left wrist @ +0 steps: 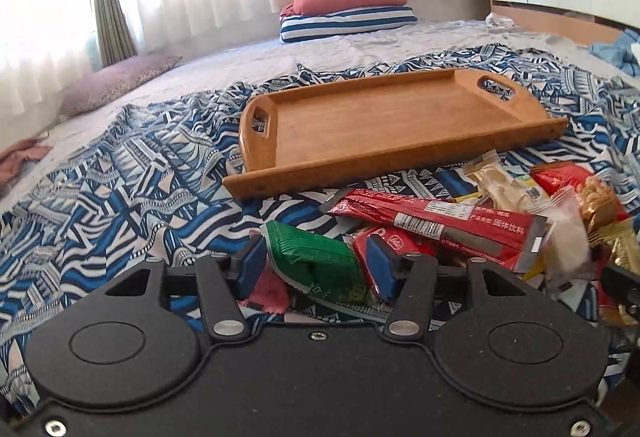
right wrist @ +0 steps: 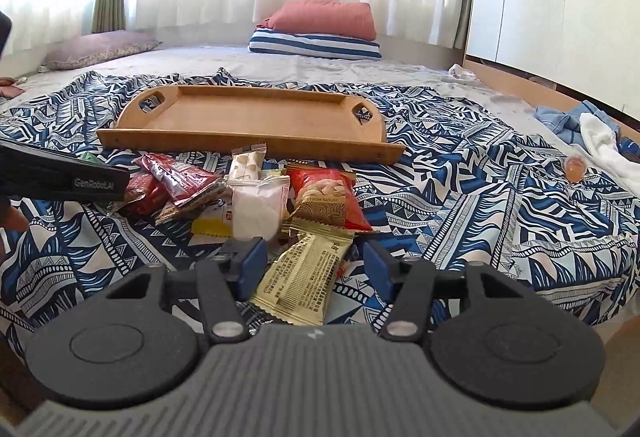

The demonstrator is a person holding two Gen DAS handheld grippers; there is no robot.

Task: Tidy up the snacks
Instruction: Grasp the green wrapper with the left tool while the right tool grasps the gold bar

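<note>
The wooden tray lies bare on the patterned bedspread, so sorting has barely begun; the snack pile sits just before it. The left claw pinches a green packet. The right claw stands spread around a gold packet, not pressing it. Packets beneath the heap are hidden.

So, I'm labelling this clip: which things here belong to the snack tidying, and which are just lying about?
Job: wooden tray, snack pile, green packet, gold packet.
Lying about: red pillow, striped pillow, blue clothes, small orange cup.
</note>
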